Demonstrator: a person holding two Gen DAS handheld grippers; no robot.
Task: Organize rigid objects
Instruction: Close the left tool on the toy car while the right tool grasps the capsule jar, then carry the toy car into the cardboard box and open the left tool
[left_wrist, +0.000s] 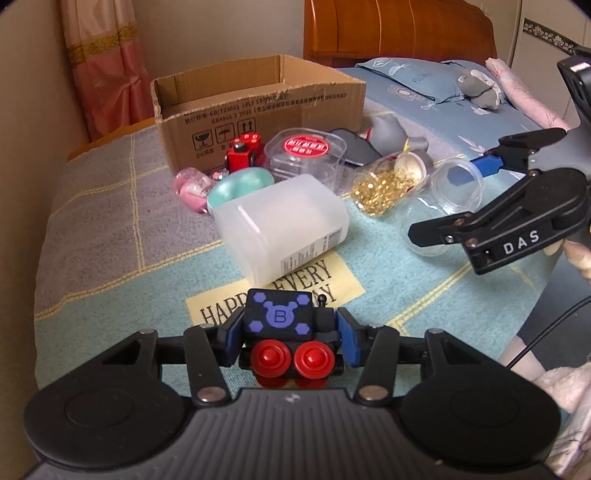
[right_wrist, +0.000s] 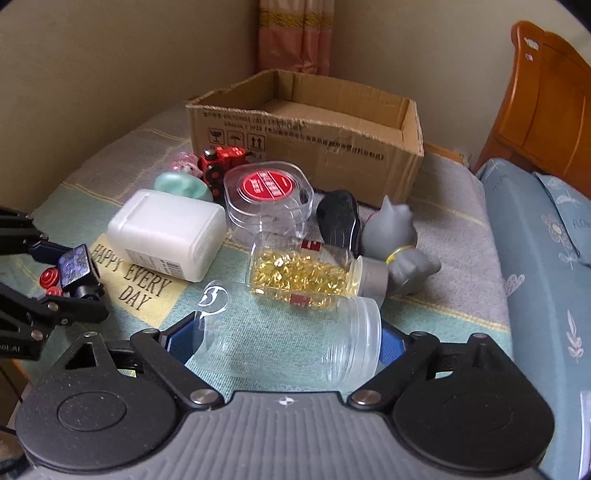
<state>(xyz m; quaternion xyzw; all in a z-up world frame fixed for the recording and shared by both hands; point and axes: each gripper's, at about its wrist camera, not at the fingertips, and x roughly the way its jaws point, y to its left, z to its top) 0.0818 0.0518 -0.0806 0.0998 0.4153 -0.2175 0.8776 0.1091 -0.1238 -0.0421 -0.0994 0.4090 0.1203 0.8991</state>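
Sorting barely begun: cardboard box (right_wrist: 306, 122) ahead looks empty. Left gripper (left_wrist: 286, 334) clamps toy robot (left_wrist: 282, 328); right gripper (right_wrist: 284, 341) jaws straddle clear jar (right_wrist: 295, 332), contact unclear

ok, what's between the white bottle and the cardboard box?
A clear tub with a red lid sits between the white bottle and the cardboard box, clearest in the right wrist view.

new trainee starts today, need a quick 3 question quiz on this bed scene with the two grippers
1. True or false: the left gripper is shut on the black toy robot.
2. What lies between the right gripper's fingers: A) the capsule jar, B) the empty clear jar, C) the white bottle?
3. Is anything visible inside the cardboard box?

Key: 1 true. 2 B. 3 No, the part of its floor in view is bare.
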